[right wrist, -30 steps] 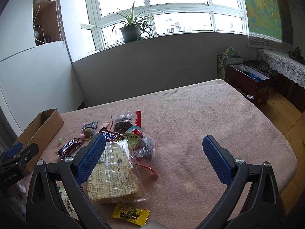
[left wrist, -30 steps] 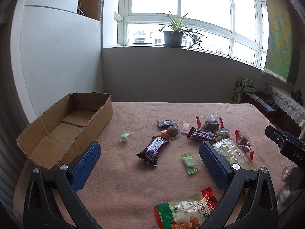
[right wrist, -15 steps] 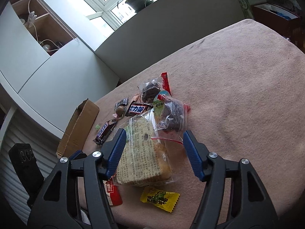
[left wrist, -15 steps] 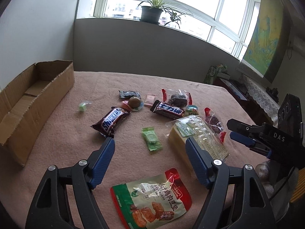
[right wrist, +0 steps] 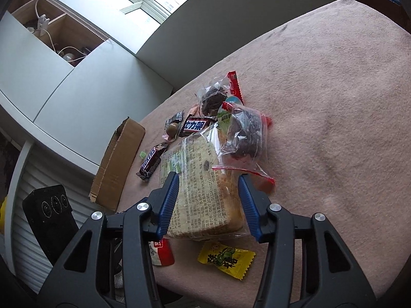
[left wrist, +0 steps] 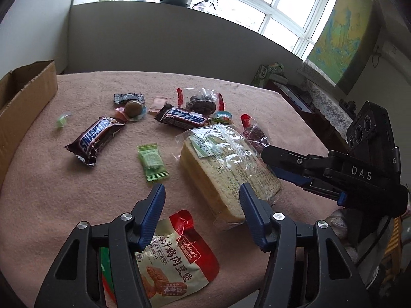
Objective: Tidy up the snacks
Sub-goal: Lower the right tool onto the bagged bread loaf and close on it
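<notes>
None of your snacks is in the cardboard box (left wrist: 28, 87) yet; both grippers gape, the right gripper (right wrist: 208, 192) straddling the bagged bread (right wrist: 203, 179), the left gripper (left wrist: 203, 205) beside it.

Spread on pink cloth-covered table (left wrist: 77, 192): clear-wrapped sliced bread loaf (left wrist: 228, 169) at centre, brown Snickers bar (left wrist: 96, 140) at ten o'clock, green candy wrapper (left wrist: 152, 161) between. Red-and-white chicken snack pouch (left wrist: 177, 259) under parted left gripper (left wrist: 201, 206) at six o'clock. Cardboard box (left wrist: 23, 97) at nine.
</notes>
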Demonstrator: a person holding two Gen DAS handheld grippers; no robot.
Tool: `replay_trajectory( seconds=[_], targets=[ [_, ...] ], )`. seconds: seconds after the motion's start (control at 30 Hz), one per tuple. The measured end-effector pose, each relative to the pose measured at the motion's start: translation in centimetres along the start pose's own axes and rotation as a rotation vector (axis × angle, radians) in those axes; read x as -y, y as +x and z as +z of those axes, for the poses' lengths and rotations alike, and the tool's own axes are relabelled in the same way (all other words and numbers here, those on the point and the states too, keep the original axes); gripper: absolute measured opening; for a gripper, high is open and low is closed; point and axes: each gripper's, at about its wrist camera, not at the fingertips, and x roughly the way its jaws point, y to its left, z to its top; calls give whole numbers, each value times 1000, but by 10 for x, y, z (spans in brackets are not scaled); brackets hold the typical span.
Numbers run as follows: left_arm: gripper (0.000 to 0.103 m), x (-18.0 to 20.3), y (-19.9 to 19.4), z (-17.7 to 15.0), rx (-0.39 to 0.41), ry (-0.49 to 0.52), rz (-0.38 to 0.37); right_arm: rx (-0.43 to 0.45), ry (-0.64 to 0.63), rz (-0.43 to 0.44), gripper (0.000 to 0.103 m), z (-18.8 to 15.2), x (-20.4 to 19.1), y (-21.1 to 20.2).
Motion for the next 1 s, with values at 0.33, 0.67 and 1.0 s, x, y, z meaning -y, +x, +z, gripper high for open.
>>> replay_trajectory(
  seconds=[0.33, 0.67, 1.0],
  targets=[
    [55, 3, 20, 2, -64, -49, -66, -72, 58, 47, 51, 2, 16, 16],
    [55, 6, 27, 1, -90, -55, -121, -74, -77, -38, 49, -2, -7, 22],
    [53, 13, 24, 0, -66, 1, -84, -81, -60, -14, 46, -4, -6, 20]
  ],
)
